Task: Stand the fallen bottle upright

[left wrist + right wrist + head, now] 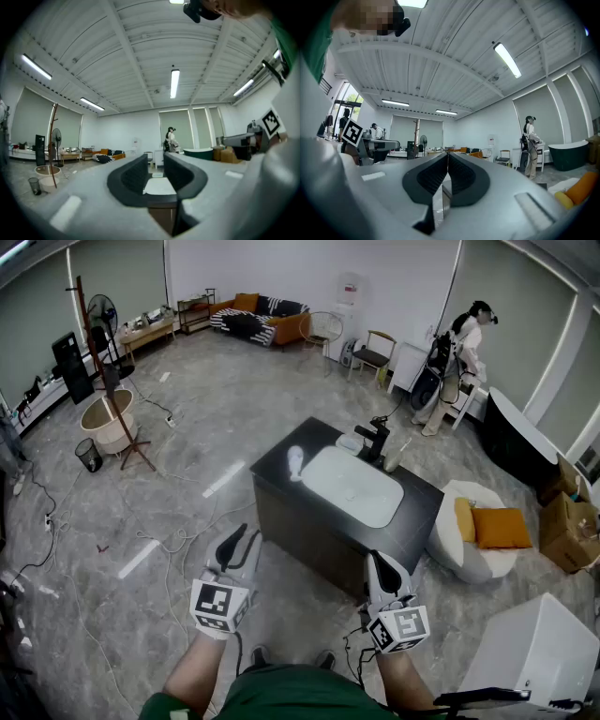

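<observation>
A white bottle [295, 462] lies on its side at the left end of a dark counter [281, 486], beside a white sink basin [352, 487] with a black faucet [375, 439]. Both grippers are held level in front of the counter, short of it and well clear of the bottle. My left gripper [238, 538] [155, 161] has a narrow gap between its jaws and nothing in it; through the gap the counter and basin show. My right gripper [377, 564] [448, 157] has its jaws pressed together, empty.
A white pouf [469, 549] with orange cushions stands right of the counter, and a white box [539, 657] at the near right. A coat stand [117, 381], bins and floor cables [169, 549] are on the left. A person [464, 352] stands far back right.
</observation>
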The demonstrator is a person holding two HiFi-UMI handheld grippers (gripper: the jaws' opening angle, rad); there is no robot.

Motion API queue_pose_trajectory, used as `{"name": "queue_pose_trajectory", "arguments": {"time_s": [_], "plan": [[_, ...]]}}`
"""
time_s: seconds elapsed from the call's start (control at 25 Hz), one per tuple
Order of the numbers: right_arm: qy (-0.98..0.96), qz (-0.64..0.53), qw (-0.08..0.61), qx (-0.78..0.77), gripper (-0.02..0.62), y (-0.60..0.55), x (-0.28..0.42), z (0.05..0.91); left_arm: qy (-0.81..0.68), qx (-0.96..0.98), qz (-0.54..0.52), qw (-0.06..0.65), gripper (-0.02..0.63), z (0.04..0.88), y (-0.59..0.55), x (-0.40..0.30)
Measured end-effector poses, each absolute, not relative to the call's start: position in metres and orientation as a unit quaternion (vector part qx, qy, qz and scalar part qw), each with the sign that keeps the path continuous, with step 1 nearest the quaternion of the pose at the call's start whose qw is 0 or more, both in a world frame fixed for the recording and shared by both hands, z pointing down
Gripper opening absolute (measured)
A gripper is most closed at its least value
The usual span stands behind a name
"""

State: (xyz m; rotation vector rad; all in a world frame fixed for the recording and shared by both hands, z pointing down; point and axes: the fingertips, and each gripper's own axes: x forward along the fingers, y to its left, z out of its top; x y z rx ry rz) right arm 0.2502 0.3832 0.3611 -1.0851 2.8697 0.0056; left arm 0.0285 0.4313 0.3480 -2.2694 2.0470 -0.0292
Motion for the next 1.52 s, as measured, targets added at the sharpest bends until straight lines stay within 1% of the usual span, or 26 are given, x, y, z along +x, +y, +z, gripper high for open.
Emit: {"name": "queue_pose_trajectory", "arguments": {"time_s": [0.24, 0.44, 0.64, 0.88, 0.92, 1.04, 1.28, 1.52], "plan": [[0.930, 0.001, 0.038, -0.365, 0.004, 0.395, 0.225, 0.361, 0.664, -0.747, -0.009, 0.044, 0.103, 0.351, 0.443, -0.001], [0.920, 0.000, 0.052, -0.389, 0.005, 0.400, 0.200, 0.359, 0.656, -0.753, -0.007, 0.052, 0.103, 0.348, 0.450, -0.034], [0.903, 0.008, 0.052, -0.426, 0.009, 0.399, 0.182, 0.359, 0.643, -0.763, 0.002, 0.062, 0.118, 0.346, 0.448, -0.064], [0.894, 0.007, 0.040, -0.446, 0.083, 0.398, 0.174, 0.367, 0.631, -0.774, 0.008, 0.049, 0.150, 0.358, 0.437, -0.083], [0.893, 0.005, 0.036, -0.448, 0.098, 0.394, 0.172, 0.368, 0.630, -0.775, 0.010, 0.044, 0.154, 0.361, 0.432, -0.085], [0.893, -0.003, 0.027, -0.450, 0.109, 0.375, 0.163, 0.371, 0.629, -0.776, 0.012, 0.034, 0.170, 0.368, 0.412, -0.093], [0.902, -0.021, 0.032, -0.430, 0.109, 0.319, 0.143, 0.378, 0.635, -0.772, -0.008, 0.028, 0.196, 0.376, 0.366, -0.104], [0.915, -0.026, 0.040, -0.401, 0.109, 0.238, 0.132, 0.381, 0.653, -0.757, -0.017, 0.032, 0.199, 0.373, 0.294, -0.109]]}}
